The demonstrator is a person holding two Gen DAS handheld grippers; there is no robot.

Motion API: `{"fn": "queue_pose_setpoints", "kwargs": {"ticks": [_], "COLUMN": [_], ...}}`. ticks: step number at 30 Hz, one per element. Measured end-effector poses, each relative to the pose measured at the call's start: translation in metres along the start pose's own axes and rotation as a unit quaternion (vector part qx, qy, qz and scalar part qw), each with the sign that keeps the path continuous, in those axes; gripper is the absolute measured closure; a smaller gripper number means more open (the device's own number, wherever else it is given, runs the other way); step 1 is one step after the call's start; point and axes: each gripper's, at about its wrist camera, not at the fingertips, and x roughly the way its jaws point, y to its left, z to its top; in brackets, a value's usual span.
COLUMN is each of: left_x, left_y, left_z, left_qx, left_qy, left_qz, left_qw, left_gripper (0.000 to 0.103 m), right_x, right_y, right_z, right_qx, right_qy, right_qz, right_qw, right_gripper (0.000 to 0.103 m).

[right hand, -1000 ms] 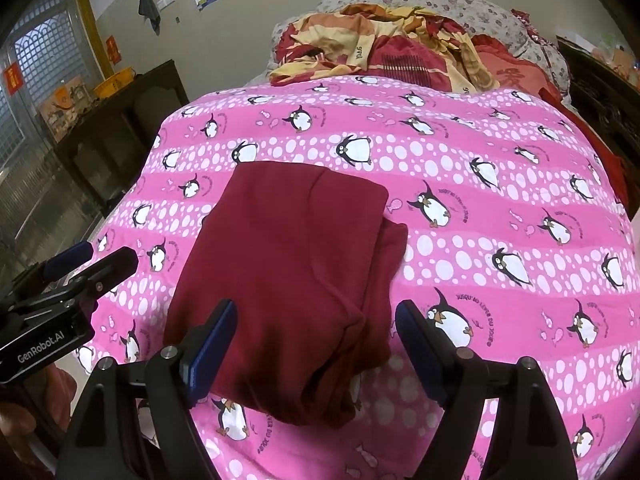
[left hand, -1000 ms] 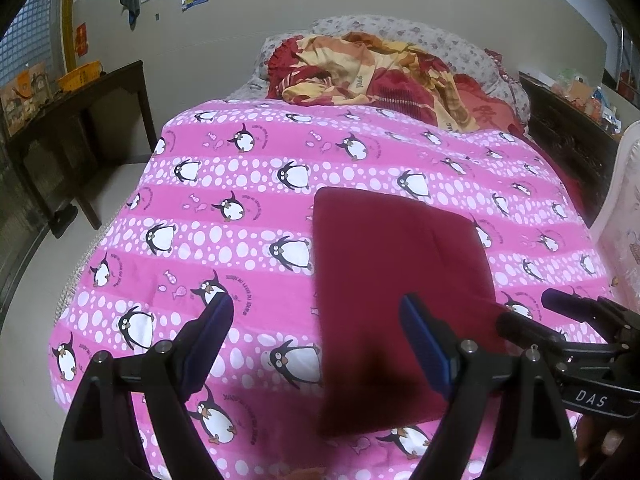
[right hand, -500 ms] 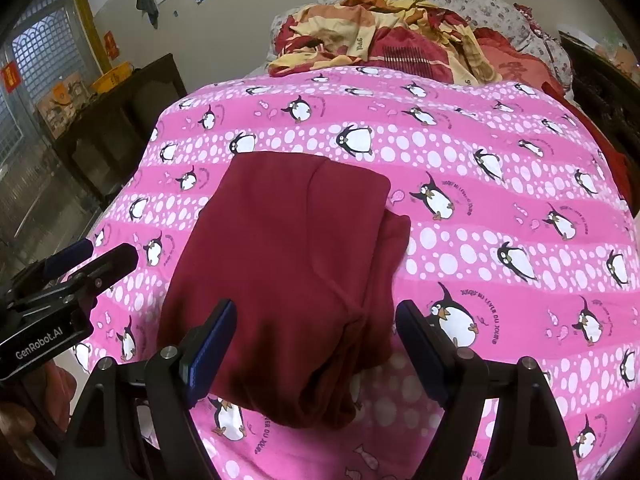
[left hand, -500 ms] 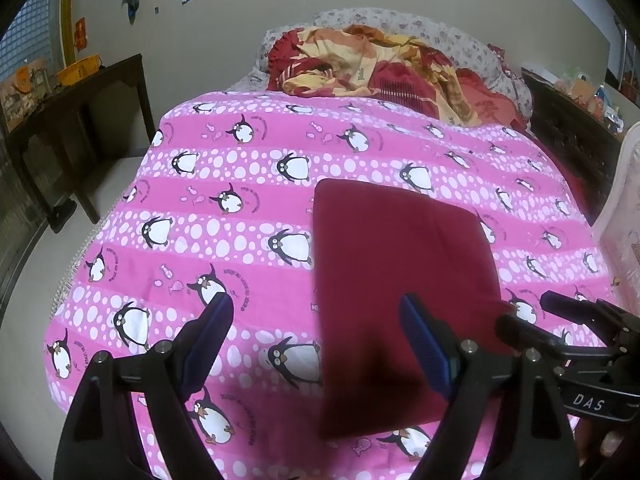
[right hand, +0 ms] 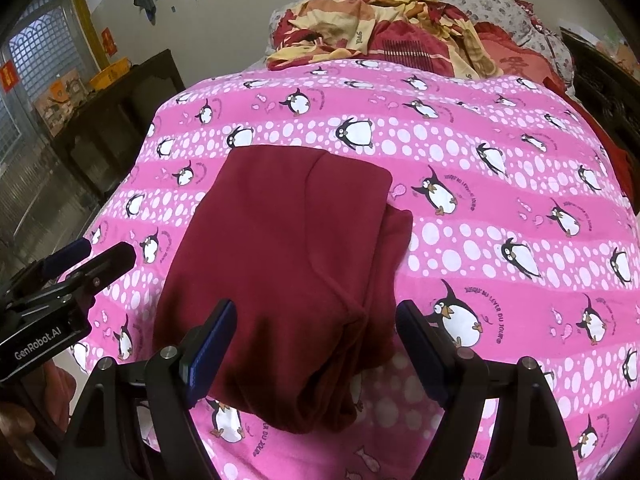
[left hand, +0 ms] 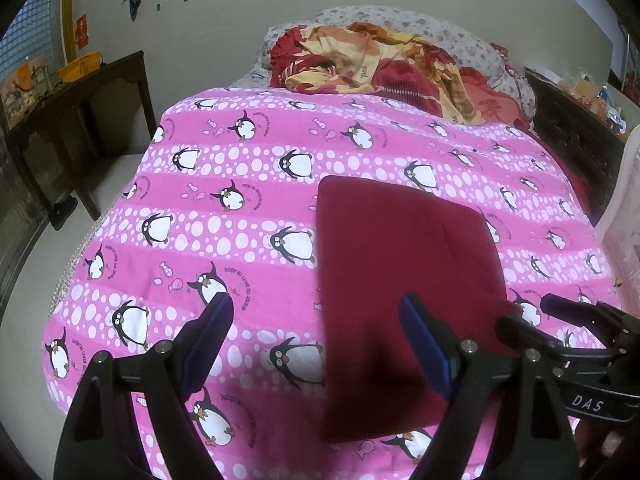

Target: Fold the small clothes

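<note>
The folded garment (right hand: 288, 276) lies lengthwise away from me, directly under my right gripper (right hand: 312, 344); my left gripper (left hand: 316, 340) sits off its left edge. Both are spread, empty.

Left gripper (left hand: 318, 342): its two blue-padded fingers (left hand: 210, 334) are standing wide apart and gripping nothing, pointing toward the far end of the scene. Right gripper (right hand: 314, 340): its fingers (right hand: 212, 338) are likewise spreading wide, holding nothing. Each gripper is appearing in the other's view, the right one (left hand: 528, 320) entering from the near right edge, the left one (right hand: 96, 256) from the near left edge, both level and side by side.
</note>
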Motion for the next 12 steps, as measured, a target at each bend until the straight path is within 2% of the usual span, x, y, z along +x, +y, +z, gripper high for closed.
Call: {"fn": "queue_pose_setpoints", "kwargs": {"ticks": [12], "left_x": [0.014], "left_y": [0.005], "left_z": [0.001], "left_qx": [-0.005], "left_qy": [0.009], "left_qz": [-0.002], "left_qw": [0.9999], "left_gripper": [0.019], "right_x": [0.007], "right_y": [-0.007], "right_z": [0.003], "right_qx": [0.007], "right_qy": [0.007], "right_qz": [0.0], "right_qw": [1.0], "right_gripper": [0.017]}}
